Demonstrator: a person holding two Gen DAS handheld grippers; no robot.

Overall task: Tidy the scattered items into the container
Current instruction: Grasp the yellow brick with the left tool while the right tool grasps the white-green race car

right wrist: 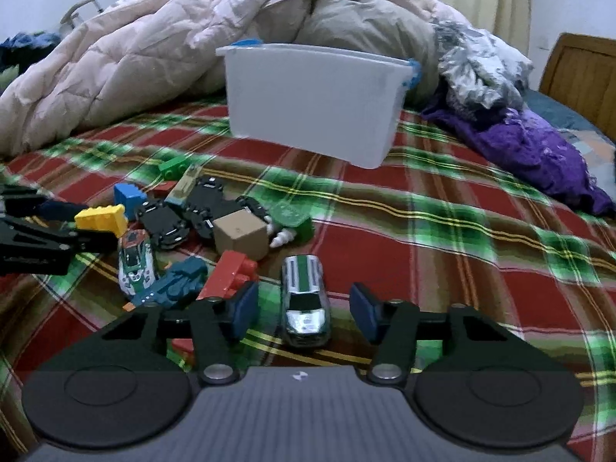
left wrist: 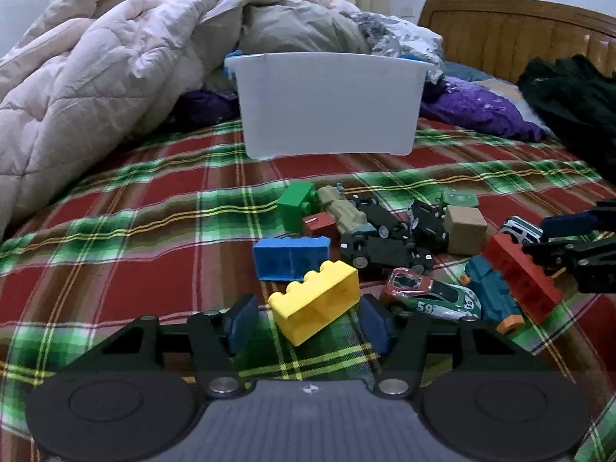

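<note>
Plaid bedding (left wrist: 154, 238) in red and green covers the bed where everything lies, with a rumpled pale quilt (left wrist: 96, 88) heaped at ten o'clock. Low in its own view, the left gripper (left wrist: 308, 317) straddles a yellow brick (left wrist: 315, 302); the right pad looks to touch the brick's end while the left pad stands a little clear, so the jaws are not clamped on it, though the angle makes contact hard to judge. Just past the brick at twelve o'clock lies a blue brick (left wrist: 292, 260), and at three o'clock a green and red race car (left wrist: 431, 296) marked 59. Beyond these the pile holds a green brick (left wrist: 294, 204), overturned black cars (left wrist: 381, 246) and a tan cube (left wrist: 464, 229). The right gripper (right wrist: 304, 308) sits around a silver and green toy car (right wrist: 305, 300), its pads apart from the car on both sides, open. A red brick (right wrist: 231, 273) lies at nine o'clock from that car, touching the left finger, with a teal toy (right wrist: 173, 285) further out. Farther up the bed at twelve o'clock stands the white container (left wrist: 327, 104), upright with blue handles, well apart from the pile; a purple cloth (right wrist: 531, 154) lies at two o'clock, before a wooden headboard (left wrist: 512, 34).
</note>
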